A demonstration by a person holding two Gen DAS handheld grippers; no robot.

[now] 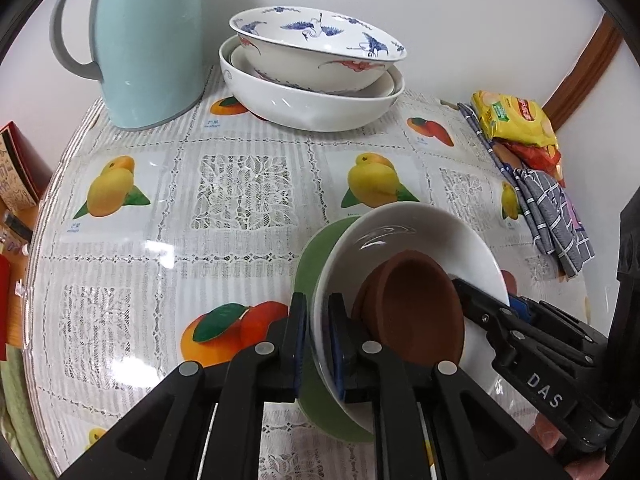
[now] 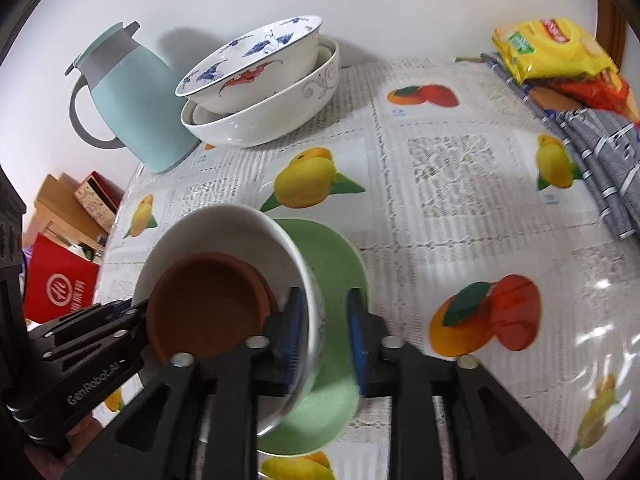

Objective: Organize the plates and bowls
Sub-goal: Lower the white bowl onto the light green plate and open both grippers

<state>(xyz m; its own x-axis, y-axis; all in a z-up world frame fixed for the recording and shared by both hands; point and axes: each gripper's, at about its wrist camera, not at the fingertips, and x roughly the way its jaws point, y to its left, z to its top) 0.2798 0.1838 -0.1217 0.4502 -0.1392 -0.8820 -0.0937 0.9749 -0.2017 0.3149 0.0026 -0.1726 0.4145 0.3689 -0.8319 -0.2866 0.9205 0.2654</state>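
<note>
A white bowl sits on a green plate near the table's front, with a brown clay dish inside it. My left gripper is shut on the white bowl's left rim. My right gripper straddles the bowl's right wall, its jaws a little apart, one finger inside and one outside over the green plate. The clay dish shows in the right wrist view too. At the back, a crane-patterned bowl is stacked in larger white bowls.
A pale blue thermos jug stands back left beside the stack. Snack packets and a grey checked cloth lie at the right edge. A red bag and boxes sit off the table's left side. The fruit-print tablecloth covers the table.
</note>
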